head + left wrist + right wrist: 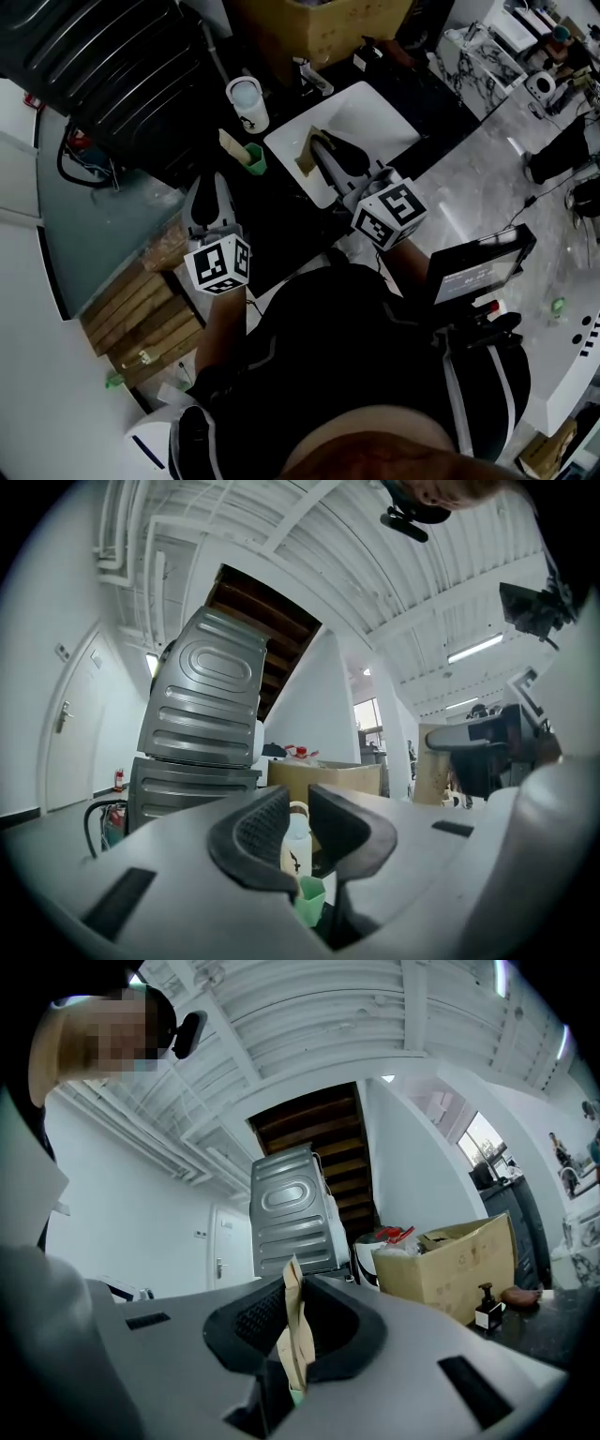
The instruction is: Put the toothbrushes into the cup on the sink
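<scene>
Your right gripper [298, 1305] clenched on wrapped toothbrush [292, 1340], above sink [375, 117]. Left gripper [298, 825] released, empty. Green cup [254, 161] beside sink holds other toothbrush [231, 142]: crowded mouth, light cup. Off-line entry likely snags and tips it.

mug [247, 103]: white | sink [375, 117]: white | small cup [254, 159]: green | toothbrush packet [293, 1330]: tan | marker cube [218, 265] — black squares on white

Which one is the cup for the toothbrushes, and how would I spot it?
Find the white sink set in the black counter. Just off its left corner stands a small cup with a tan wrapped toothbrush poking out. It is green; the taller container beside it is white.
</scene>
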{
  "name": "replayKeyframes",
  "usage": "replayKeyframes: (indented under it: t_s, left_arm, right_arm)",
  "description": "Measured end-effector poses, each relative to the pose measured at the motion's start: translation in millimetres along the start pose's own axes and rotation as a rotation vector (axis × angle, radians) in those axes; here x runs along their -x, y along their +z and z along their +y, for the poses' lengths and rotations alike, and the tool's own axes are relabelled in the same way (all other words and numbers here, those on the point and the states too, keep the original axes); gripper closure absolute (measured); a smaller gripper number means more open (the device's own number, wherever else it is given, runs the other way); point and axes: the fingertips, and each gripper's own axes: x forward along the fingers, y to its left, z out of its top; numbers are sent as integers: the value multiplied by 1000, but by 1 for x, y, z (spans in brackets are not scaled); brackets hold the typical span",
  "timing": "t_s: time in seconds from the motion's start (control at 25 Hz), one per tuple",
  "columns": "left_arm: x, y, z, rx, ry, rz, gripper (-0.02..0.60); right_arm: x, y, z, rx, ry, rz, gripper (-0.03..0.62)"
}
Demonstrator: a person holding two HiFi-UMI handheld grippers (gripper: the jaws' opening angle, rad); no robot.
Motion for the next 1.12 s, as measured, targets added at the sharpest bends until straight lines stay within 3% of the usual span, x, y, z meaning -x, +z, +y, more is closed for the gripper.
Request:
replayKeyframes:
  t_s: [0.2,0.52,1.12]
  left_arm:
    - [14,7,3,8,38,-6,574]
    - [14,7,0,27,71,14,575]
    - [38,-19,22,59,237,112,575]
  right_arm:
    - [-6,3,3,-4,38,0,543]
    - [-37,5,-8,-14,104,15,543]
    - [-131,-31,0,-46,263,53,543]
